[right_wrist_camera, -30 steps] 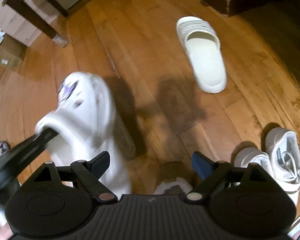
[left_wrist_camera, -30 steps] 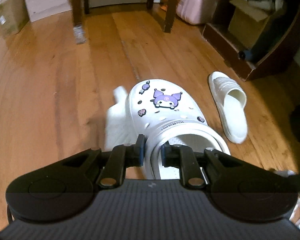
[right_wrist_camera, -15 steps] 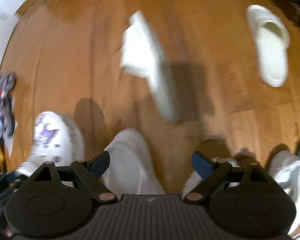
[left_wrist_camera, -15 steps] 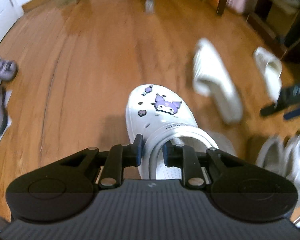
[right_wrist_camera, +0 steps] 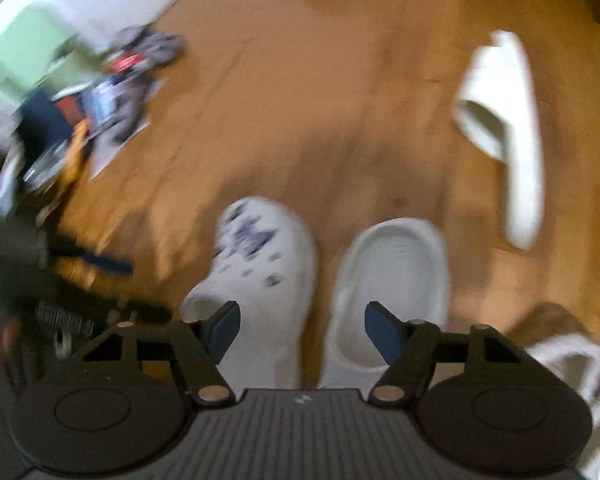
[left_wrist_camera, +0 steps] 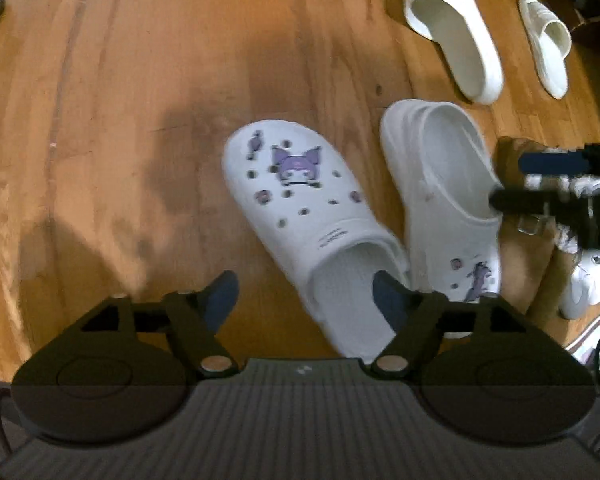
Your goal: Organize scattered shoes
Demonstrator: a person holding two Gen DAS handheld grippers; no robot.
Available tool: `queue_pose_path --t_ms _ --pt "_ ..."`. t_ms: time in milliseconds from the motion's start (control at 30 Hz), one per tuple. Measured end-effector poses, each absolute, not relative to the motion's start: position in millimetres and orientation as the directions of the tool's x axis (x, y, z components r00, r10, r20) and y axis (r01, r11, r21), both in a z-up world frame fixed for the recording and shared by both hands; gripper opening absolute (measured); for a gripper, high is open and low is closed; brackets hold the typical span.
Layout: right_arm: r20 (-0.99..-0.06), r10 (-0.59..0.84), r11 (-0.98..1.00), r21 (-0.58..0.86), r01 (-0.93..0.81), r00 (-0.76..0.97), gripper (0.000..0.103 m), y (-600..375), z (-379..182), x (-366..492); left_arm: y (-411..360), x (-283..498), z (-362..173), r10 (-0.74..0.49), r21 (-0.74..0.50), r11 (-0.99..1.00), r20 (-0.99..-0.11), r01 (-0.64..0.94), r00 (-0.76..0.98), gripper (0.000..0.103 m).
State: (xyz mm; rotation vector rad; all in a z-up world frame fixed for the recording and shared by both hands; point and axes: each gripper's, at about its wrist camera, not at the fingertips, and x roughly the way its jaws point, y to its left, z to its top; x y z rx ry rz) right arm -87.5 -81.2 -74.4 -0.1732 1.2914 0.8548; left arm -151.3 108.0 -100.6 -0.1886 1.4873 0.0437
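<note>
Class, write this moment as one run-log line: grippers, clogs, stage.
left gripper: opening, nothing held | right gripper: closing, empty | charm clog: on floor beside other clog | stage: clogs paired

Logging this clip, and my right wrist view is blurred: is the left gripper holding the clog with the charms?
Observer: No. The left gripper is opening. The charm clog has its heel between the pads, but they are not pressing on it.
Operator: Is the other clog plain?
Observer: No. The other clog has small purple charms at its near end.
Operator: I see one slide. Any more?
Observer: A second white slide lies beyond the first slide.
</note>
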Motion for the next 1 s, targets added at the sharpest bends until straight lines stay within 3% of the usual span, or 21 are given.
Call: queue_pose_path --t_ms 67,133,267,467,600,1000 --pt "-0.899 0.438 0.66 0.31 -0.685 0.015 0.066 -77.1 -85.3 -101.8 104.5 -146.4 -106.6 -0.072 -0.08 0.988 -0.995 -0.13 0.063 0.089" --pt "-0.906 0.423 0.632 0.288 -0.72 0.01 0.065 -73.8 -93.1 -113.4 101.2 -145.5 -111.1 -0.082 -0.087 0.989 -0.995 -0.12 0.051 0.089" --pt "-0.874 0.48 0.606 0.395 -0.69 -0.079 0.064 -74.2 -102.4 -115.3 105.6 -166.2 -107.0 -0.055 -0.061 0.993 -0.997 -0.098 0.055 0.098" --pt "-0.882 0.47 0.58 0.305 -0.756 0.005 0.062 -67.4 -97.9 -119.6 103.2 -171.6 -113.4 0.083 0.081 0.996 -0.996 -0.038 0.033 0.098" --pt "-0.896 0.444 0.533 0.262 -0.804 0.002 0.045 -45.9 -103.3 -124.6 104.6 -168.0 -106.3 0.069 0.067 0.997 -0.996 -0.023 0.06 0.098" --pt "-0.93 0.366 0.45 0.145 -0.881 0.035 0.045 6.7 -127.7 -134.5 129.6 -154.3 -83.2 0.015 0.0 0.991 -0.994 -0.137 0.11 0.102"
